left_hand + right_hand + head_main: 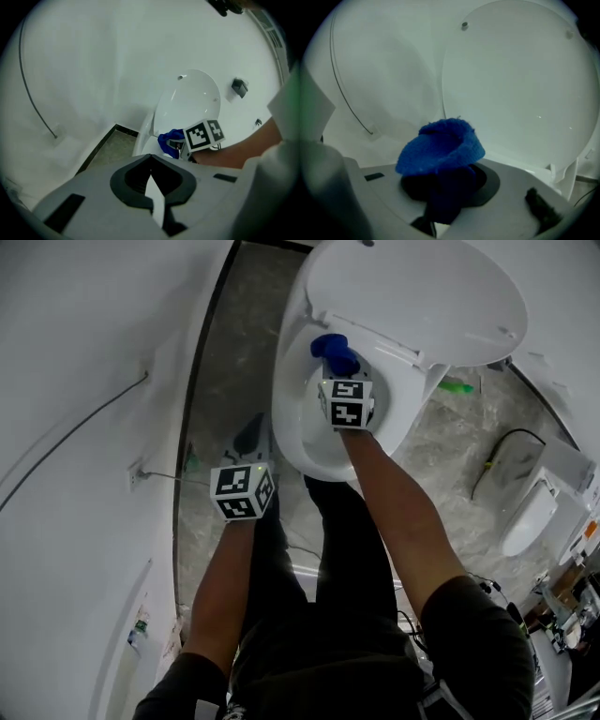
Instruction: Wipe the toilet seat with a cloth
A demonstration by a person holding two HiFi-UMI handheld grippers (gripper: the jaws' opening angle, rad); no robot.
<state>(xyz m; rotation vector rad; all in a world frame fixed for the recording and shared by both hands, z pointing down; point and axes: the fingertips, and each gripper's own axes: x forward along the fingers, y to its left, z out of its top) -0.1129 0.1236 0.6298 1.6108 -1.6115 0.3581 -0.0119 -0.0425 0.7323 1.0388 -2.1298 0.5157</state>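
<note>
Head view | gripping blue cloth (334, 351) in right gripper (339, 371) over toilet seat (287, 409), far part | holding left gripper (151, 171) closed, empty, near left | step: likely bringing cloth to seat | next: pressing cloth down, sweeping round

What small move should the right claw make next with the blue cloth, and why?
Probably lower the right claw so its bunched blue terry cloth presses onto the white toilet seat rim: the cloth is clamped, the white lid is raised, and contact isn't yet evident.

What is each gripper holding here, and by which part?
Right gripper clamps the blue cloth by a bunched fold; the rest bulges ahead. Left gripper shut, empty.
</note>
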